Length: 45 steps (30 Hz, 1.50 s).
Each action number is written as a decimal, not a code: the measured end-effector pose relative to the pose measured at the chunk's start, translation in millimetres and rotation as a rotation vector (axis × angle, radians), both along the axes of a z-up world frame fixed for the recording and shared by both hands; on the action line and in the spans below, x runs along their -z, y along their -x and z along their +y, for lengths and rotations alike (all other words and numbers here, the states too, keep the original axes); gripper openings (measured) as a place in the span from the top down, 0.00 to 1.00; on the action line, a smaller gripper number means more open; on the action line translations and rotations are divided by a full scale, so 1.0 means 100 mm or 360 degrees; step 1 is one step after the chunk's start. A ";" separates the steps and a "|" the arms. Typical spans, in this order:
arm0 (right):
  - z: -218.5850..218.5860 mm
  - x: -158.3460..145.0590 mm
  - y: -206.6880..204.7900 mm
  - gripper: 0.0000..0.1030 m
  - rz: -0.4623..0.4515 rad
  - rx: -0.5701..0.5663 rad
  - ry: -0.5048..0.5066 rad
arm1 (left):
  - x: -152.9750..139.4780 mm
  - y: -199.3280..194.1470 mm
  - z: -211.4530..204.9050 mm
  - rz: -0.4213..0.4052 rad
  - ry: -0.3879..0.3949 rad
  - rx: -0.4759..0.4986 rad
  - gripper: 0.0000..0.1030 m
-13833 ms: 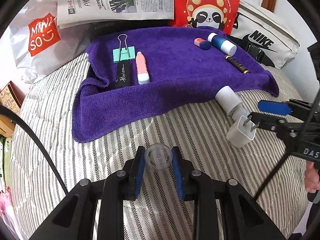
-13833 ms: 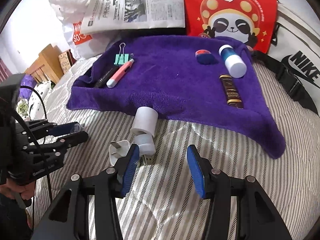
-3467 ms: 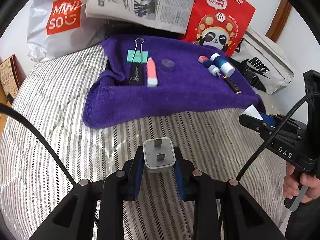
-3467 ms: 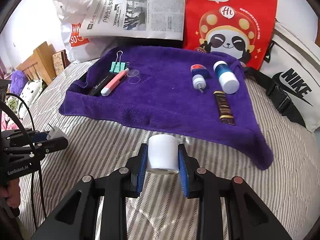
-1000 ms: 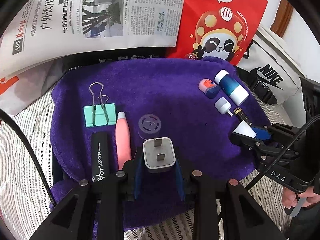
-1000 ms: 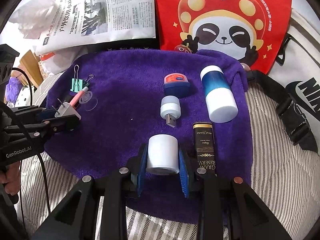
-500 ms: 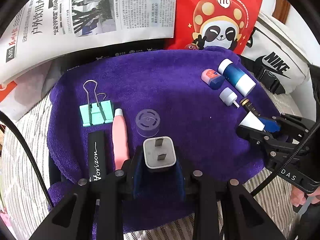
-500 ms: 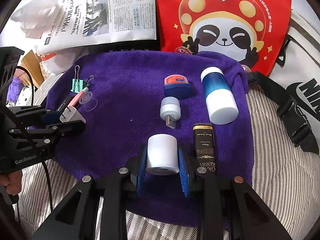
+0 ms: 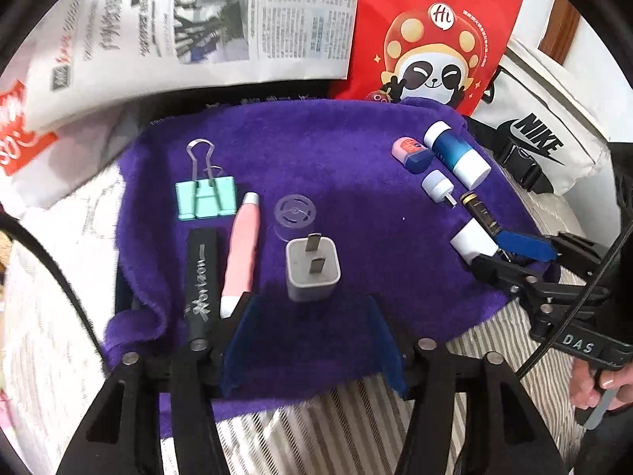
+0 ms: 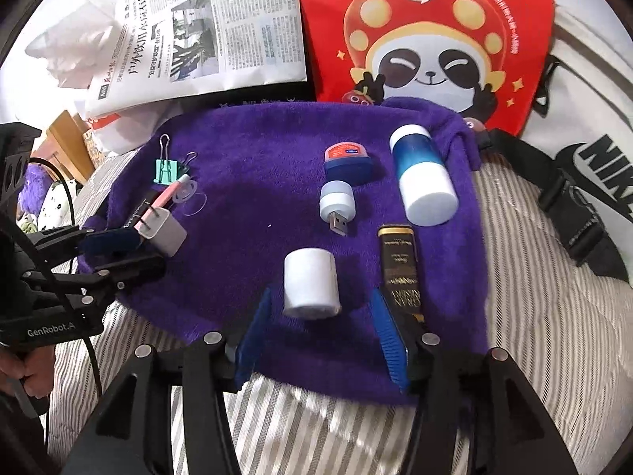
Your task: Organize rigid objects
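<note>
On the purple towel (image 9: pixel 340 174) spread over the striped bed (image 9: pixel 494 340), the left row holds a green binder clip (image 9: pixel 205 198), a black bar (image 9: pixel 201 277), a pink pen-like stick (image 9: pixel 243 249) and a clear round cap (image 9: pixel 296 213). Just below the cap lies the white plug adapter (image 9: pixel 312 269), free on the towel ahead of the left tongs (image 9: pixel 312 340), whose jaws are opening and touch nothing. Further right, a small tin (image 10: pixel 348 162), a USB light (image 10: pixel 336 204), a blue-and-white bottle (image 10: pixel 421 176) and a dark gold-lettered tube (image 10: pixel 399 269) lie near each other. The white cylinder (image 10: pixel 312 283) rests beside that tube, between the blue pads of the right tongs (image 10: pixel 322 328), which are opening and clear of it.
</note>
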State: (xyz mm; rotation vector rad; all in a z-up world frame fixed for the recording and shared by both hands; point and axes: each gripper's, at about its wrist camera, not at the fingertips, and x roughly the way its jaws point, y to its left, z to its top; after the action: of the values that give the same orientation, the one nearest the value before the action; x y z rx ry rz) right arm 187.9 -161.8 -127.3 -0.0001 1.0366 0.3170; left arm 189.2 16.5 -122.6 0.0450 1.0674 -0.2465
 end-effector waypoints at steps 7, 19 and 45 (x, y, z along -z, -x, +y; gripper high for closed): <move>-0.06 -0.30 0.29 0.40 -0.0052 0.0028 0.0028 | -0.30 0.31 0.03 -0.0072 -0.0086 -0.0041 0.23; -0.30 -1.17 1.10 0.04 -0.0291 0.0203 -0.0005 | -0.94 1.00 0.16 -0.0220 -0.0105 -0.0184 0.02; -0.34 -1.42 1.87 0.00 -0.0265 0.0291 0.0105 | -1.27 1.74 0.26 -0.0271 -0.0037 -0.0301 0.00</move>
State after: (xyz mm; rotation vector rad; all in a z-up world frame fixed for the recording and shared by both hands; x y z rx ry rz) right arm 1.0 -195.4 14.5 0.0088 0.8743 0.1144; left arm 14.7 42.1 4.6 -0.0141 0.8981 -0.0579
